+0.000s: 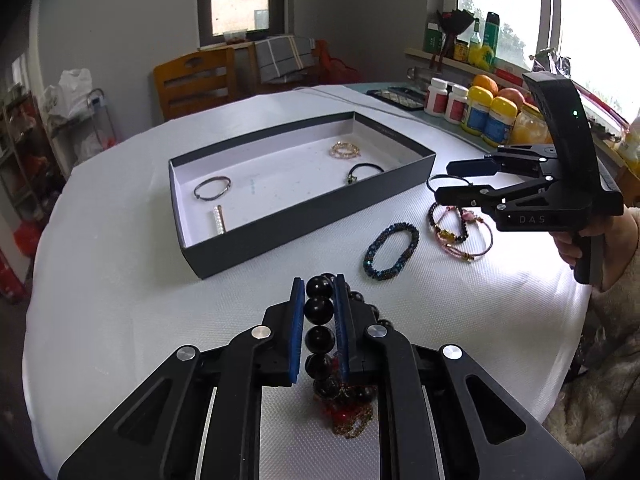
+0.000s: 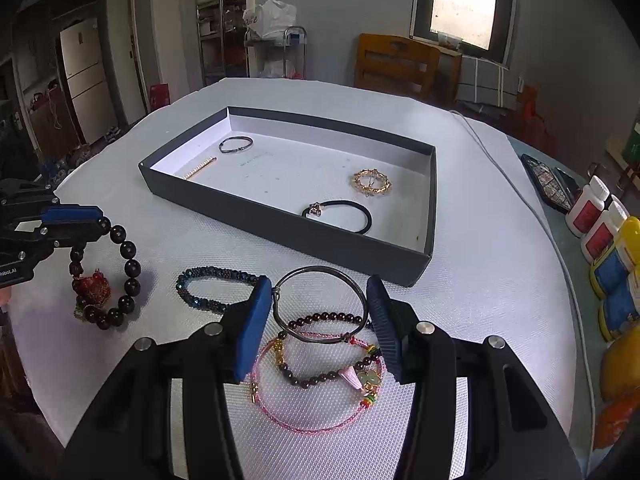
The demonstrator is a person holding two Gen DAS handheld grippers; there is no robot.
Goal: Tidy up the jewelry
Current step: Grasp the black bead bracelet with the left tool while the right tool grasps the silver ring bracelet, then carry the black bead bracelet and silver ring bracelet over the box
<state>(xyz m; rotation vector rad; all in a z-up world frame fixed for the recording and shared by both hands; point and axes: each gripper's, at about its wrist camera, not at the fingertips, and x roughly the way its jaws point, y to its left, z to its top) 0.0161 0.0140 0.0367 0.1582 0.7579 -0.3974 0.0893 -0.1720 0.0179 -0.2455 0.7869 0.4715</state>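
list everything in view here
box: 1, dark grey, on table
thin bangle: 1, dark, in box
crystal bar: 1, silvery, in box
gold bracelet: 1, gold, in box
hair tie: 1, black, in box
blue bracelet: 1, blue beads, on table
small bead bracelet: 1, dark red, on table
cord bracelet: 1, pink, on table
bottles: several, white and yellow, table edge
left gripper: 1, black, holds black bead bracelet
right gripper: 1, black, holds metal bangle

Four pieces inside the box (image 2: 288,228) on the table (image 2: 480,240); beaded bracelet (image 2: 216,288) just before it
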